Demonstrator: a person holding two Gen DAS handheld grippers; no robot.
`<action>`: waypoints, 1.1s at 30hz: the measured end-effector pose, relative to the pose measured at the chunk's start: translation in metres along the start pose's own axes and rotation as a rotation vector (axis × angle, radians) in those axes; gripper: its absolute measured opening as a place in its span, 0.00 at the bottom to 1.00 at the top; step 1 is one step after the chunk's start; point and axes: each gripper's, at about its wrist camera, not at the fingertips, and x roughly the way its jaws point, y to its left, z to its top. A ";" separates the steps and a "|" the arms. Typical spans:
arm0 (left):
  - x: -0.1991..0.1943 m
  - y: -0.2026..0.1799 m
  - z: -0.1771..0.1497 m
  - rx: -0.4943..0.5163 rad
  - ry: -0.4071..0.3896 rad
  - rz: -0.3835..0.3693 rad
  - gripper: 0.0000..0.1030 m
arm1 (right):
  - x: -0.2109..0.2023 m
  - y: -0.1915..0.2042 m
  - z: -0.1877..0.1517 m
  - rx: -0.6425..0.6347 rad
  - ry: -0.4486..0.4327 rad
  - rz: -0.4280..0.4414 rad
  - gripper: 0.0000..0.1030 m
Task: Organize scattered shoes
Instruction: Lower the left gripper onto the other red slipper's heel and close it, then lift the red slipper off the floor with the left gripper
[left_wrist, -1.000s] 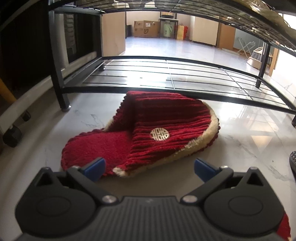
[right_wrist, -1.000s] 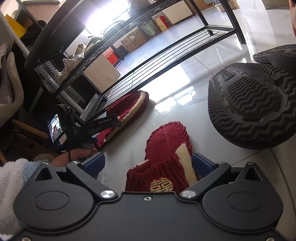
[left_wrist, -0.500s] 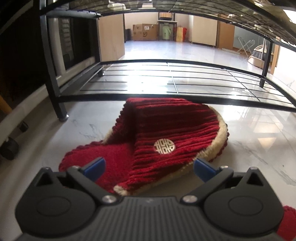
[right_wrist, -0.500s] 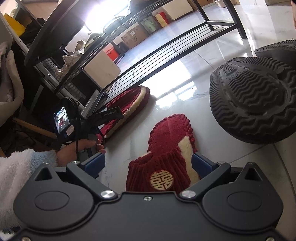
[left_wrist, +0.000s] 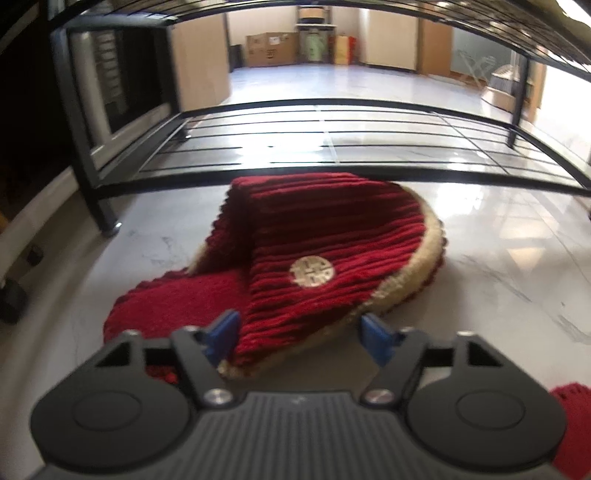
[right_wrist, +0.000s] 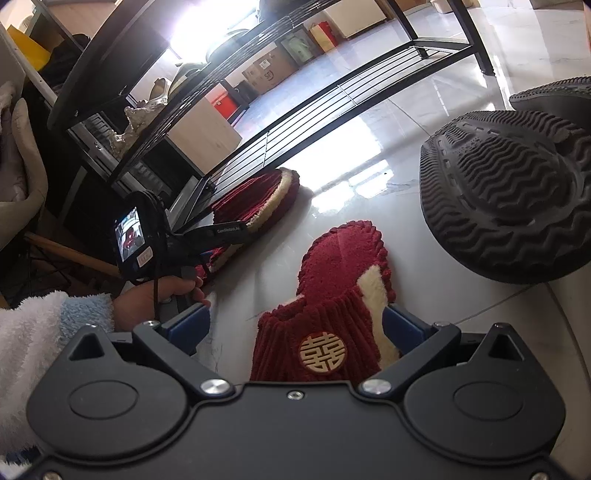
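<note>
Left gripper (left_wrist: 299, 338), jaws just narrowed from fully wide to half-open around the red ribbed plush slipper (left_wrist: 317, 254) on the pale marble floor (left_wrist: 498, 258), begins grasping it, pads not yet pressing.

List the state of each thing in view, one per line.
Left gripper: jaws just been closing around the left slipper's upper, grip not yet certain.
Left slipper: on the floor, toe against the rack's bottom rail.
Right gripper: jaws open, astride the right slipper.
Right slipper: flat on the floor.
Black shoe: tipped, sole showing.
Rack: bottom shelf bare.
</note>
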 end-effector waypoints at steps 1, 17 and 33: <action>-0.001 0.000 0.000 -0.007 0.001 0.001 0.56 | 0.000 0.000 0.000 -0.002 0.000 -0.001 0.99; -0.036 0.007 -0.015 -0.038 0.033 0.023 0.36 | -0.002 0.001 0.000 -0.016 -0.012 -0.014 0.99; -0.098 0.022 -0.054 0.012 0.067 0.027 0.16 | -0.009 0.002 -0.001 -0.040 -0.041 -0.047 0.99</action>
